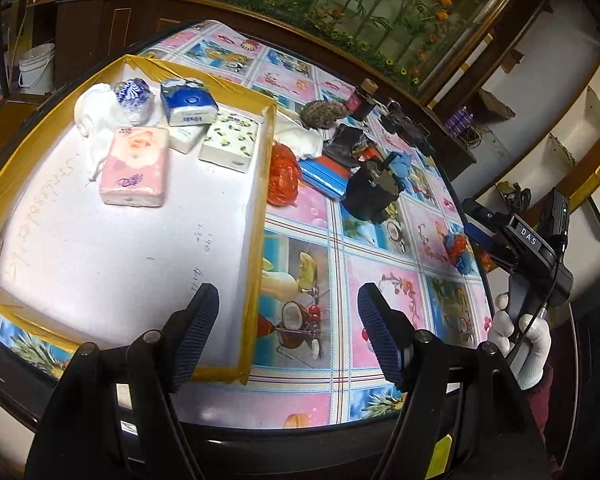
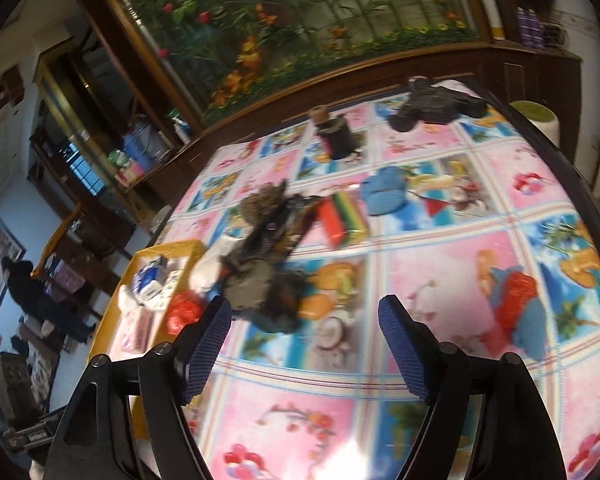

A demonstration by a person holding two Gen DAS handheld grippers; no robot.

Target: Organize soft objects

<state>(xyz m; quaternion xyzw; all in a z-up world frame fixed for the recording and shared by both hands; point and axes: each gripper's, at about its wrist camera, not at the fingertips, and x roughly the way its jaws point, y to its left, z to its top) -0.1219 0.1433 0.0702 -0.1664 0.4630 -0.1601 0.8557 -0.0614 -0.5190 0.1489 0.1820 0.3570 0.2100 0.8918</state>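
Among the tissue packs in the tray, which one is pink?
The pink pack, lying nearest the camera; the others are a blue pack and a leaf-patterned pack.

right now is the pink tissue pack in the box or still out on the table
In the box. The pink tissue pack lies flat on the white floor of the box, inside its yellow-taped rim.

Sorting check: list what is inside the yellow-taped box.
Inside the yellow-taped box: a pink tissue pack, a blue tissue pack, a lemon-print pack, a blue-and-white wrapped roll and a white cloth. A small white pack is partly covered.
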